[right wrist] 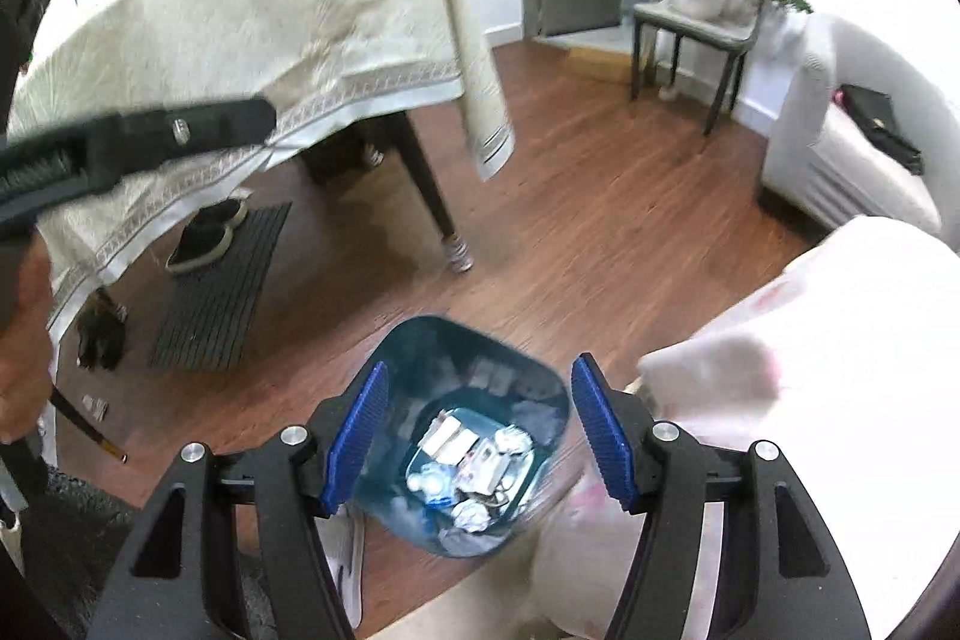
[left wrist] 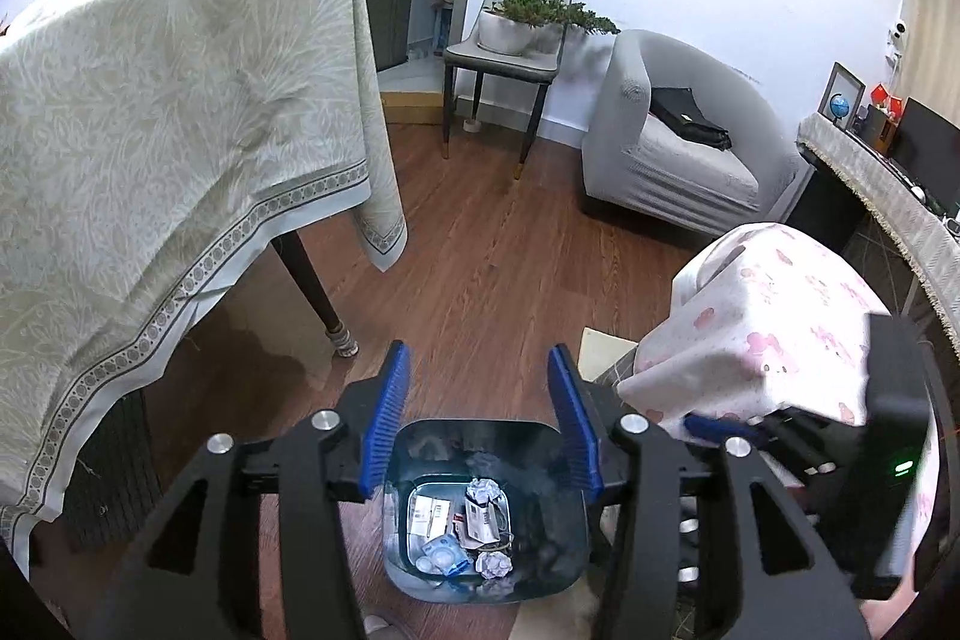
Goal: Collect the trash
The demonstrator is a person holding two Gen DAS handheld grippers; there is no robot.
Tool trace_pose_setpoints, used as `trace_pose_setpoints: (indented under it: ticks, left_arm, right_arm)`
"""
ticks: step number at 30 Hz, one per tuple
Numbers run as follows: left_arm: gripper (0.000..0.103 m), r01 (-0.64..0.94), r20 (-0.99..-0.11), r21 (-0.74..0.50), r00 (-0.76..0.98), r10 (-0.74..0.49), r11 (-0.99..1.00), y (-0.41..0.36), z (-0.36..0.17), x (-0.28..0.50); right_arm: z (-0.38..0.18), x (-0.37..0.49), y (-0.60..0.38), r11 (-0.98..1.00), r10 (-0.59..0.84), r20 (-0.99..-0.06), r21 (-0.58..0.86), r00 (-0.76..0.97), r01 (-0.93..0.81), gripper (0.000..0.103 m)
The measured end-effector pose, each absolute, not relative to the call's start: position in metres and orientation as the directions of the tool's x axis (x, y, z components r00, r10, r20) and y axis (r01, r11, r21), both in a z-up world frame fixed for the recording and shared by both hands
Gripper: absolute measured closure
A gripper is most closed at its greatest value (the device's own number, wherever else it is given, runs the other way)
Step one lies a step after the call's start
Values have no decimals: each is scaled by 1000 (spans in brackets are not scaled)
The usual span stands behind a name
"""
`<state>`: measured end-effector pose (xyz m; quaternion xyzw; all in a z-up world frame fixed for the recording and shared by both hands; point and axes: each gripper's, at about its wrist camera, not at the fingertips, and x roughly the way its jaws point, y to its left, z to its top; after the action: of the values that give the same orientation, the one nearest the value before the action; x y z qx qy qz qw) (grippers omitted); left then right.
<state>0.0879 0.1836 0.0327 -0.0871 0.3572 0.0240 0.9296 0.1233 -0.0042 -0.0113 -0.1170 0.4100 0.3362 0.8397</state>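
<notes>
Left wrist view looks down on one dark blue bin (left wrist: 480,508) standing on the wooden floor (left wrist: 498,268), with the left claw (left wrist: 483,415) hanging above it, its two blue pads apart and nothing between them. At the bottom of the bin lies the trash: two crumpled paper balls, one near the back (left wrist: 483,490) and one near the front (left wrist: 493,563), plus some flat printed packets (left wrist: 477,517) whose number I cannot tell. Right wrist view shows the right claw (right wrist: 480,433) over the same bin (right wrist: 462,436), pads also spread and empty. One cloth-covered surface (left wrist: 150,130) stands left; one chair (left wrist: 510,58) holds two potted plants (left wrist: 522,13).
</notes>
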Motion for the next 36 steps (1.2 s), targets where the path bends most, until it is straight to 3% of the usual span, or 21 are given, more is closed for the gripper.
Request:
trace_pose_setpoints:
  ticks: [4,13,24,36]
  left_arm:
    - [33,-94,-658,-131,752,-16,987,167,34,89]
    - [9,-79,-645,-114,764,-13,990,133,35,90]
    - [5,-59,-608,-64,794,8,996,97,37,85]
    - [4,-53,-631,-51,775,9,997,69,18,58]
  right_arm:
    - [5,127,-29,772,476,-736,87,481,-629,38]
    - [34,126,-82,834,461,-669,102,583,-542,17]
    - [44,115,-152,918,347,-639,80,687,-389,8]
    - [33,74,-215,931,313,-637,60,704,-360,8]
